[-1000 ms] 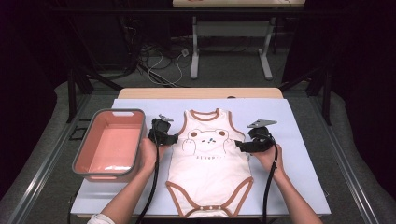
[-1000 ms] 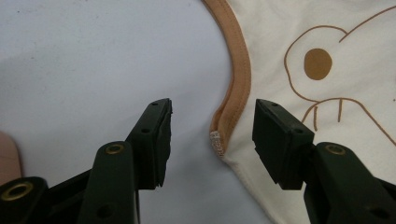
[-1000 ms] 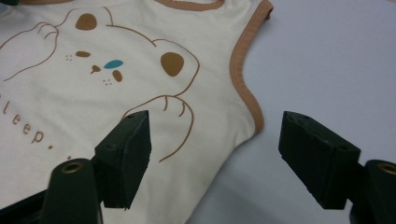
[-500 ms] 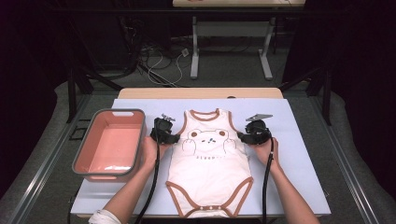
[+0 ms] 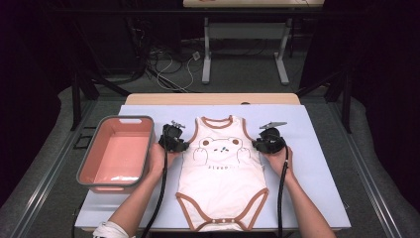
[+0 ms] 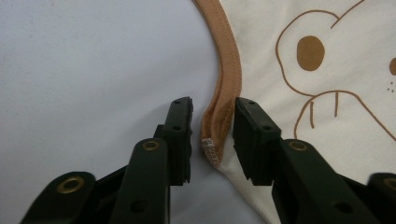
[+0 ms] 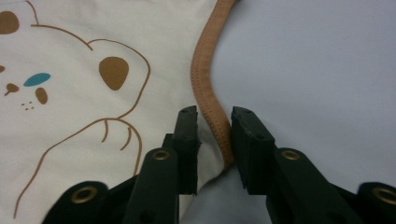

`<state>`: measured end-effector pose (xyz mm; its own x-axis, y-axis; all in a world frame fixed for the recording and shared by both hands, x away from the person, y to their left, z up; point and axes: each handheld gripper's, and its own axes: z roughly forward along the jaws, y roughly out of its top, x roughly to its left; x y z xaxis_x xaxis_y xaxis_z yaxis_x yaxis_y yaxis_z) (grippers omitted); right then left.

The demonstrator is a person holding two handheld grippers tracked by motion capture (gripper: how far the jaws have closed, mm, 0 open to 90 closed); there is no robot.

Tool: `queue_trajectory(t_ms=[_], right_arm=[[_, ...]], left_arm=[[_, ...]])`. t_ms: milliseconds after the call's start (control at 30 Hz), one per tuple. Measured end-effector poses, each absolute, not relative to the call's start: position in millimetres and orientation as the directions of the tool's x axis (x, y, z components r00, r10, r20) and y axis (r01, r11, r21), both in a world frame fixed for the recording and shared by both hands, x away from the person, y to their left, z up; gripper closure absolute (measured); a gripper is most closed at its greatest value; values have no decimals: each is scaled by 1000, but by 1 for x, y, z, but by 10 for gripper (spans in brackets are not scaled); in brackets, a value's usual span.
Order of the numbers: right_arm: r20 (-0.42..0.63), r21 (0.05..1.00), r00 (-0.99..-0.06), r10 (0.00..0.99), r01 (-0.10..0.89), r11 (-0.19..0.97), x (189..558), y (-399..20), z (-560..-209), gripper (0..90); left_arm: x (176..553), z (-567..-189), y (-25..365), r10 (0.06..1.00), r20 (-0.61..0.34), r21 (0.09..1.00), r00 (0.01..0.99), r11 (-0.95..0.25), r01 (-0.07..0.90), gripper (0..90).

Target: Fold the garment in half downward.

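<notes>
So: soft, floppy baby bodysuit [image 5: 222, 173] lay flat mid-surface [image 5: 317, 198], right of pink tub [image 5: 119, 153]. Left claw [image 6: 212, 135] and right claw [image 7: 214, 140] had just been closing around brown armhole trim, not yet clamped. Trim looked like best hold.

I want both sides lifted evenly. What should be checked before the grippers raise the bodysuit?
1. Left gripper straddles the brown armhole trim: ok.
2. Left jaws, just closing, clamped: not ok, gaps remain.
3. Right gripper straddles its trim: ok.
4. Right jaws, just closing, clamped: cannot tell; one touches.
5. Bodysuit flat on the mat: ok.
6. Pink bin beside the garment, apart: ok.
</notes>
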<state>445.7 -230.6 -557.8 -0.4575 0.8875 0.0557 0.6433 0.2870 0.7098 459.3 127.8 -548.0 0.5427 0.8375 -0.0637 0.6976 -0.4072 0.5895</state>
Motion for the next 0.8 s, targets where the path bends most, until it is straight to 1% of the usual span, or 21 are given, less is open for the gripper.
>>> queue_trajectory(t_ms=[67, 100, 167, 233, 400, 667, 800], right_arm=[[64, 711, -469, 881, 641, 289, 445, -230, -558, 809], [68, 718, -472, 879, 635, 285, 445, -229, -559, 829], [67, 712, -475, 877, 639, 292, 445, -229, -558, 852], [72, 710, -473, 878, 642, 288, 444, -228, -557, 860], [55, 717, -469, 881, 633, 292, 443, -227, -556, 868], [30, 731, -470, 882, 612, 301, 444, -225, -553, 872], [18, 741, -471, 882, 599, 305, 444, -224, -551, 874]], left_arm=[[459, -547, 128, 829, -67, 584, 555, -418, 696, 767], [459, -547, 128, 824, -70, 584, 563, -423, 693, 813], [459, -547, 126, 821, -63, 579, 567, -433, 690, 854], [458, -546, 125, 821, -55, 580, 568, -437, 688, 863], [457, -547, 127, 828, -71, 600, 556, -409, 687, 867], [458, -544, 127, 833, -32, 618, 552, -417, 666, 867], [458, -542, 128, 839, -30, 630, 544, -407, 661, 867]])
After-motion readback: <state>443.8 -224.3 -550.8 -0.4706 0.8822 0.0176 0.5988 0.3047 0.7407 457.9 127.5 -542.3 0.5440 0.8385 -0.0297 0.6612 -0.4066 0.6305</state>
